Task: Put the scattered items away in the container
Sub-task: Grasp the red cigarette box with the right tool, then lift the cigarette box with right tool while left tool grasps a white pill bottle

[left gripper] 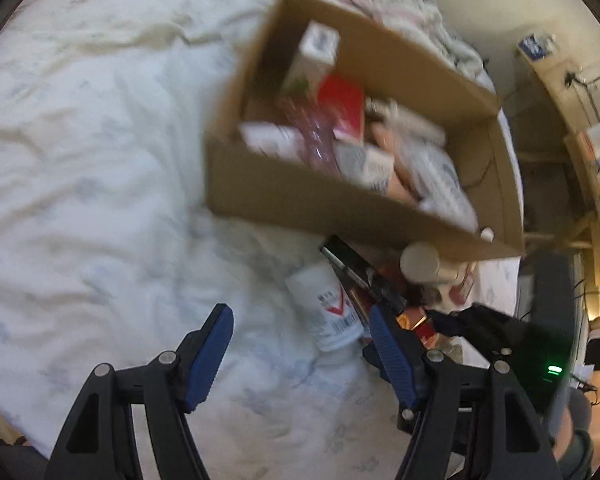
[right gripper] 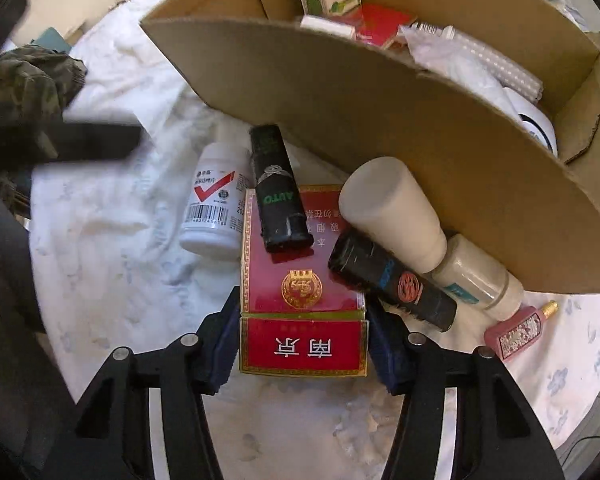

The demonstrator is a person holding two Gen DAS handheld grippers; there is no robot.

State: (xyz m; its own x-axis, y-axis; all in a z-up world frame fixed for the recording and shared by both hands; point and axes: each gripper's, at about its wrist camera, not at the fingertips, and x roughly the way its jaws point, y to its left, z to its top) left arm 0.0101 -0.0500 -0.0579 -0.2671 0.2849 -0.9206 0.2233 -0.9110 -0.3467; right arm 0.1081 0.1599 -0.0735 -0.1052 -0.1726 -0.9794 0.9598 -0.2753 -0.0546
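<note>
Both tongs differ: right tongs (right gripper: 302,340) flank the red carton (right gripper: 303,300), pads touching; left tongs (left gripper: 300,344) gape.

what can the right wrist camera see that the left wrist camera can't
Only the right wrist view: the right gripper with its jaws against the sides of the red pack, and a pink bottle beside the box.
Only the left wrist view: the left gripper, jaws open and empty over the bedding.
Both: the cardboard box and the white pill bottle.
</note>
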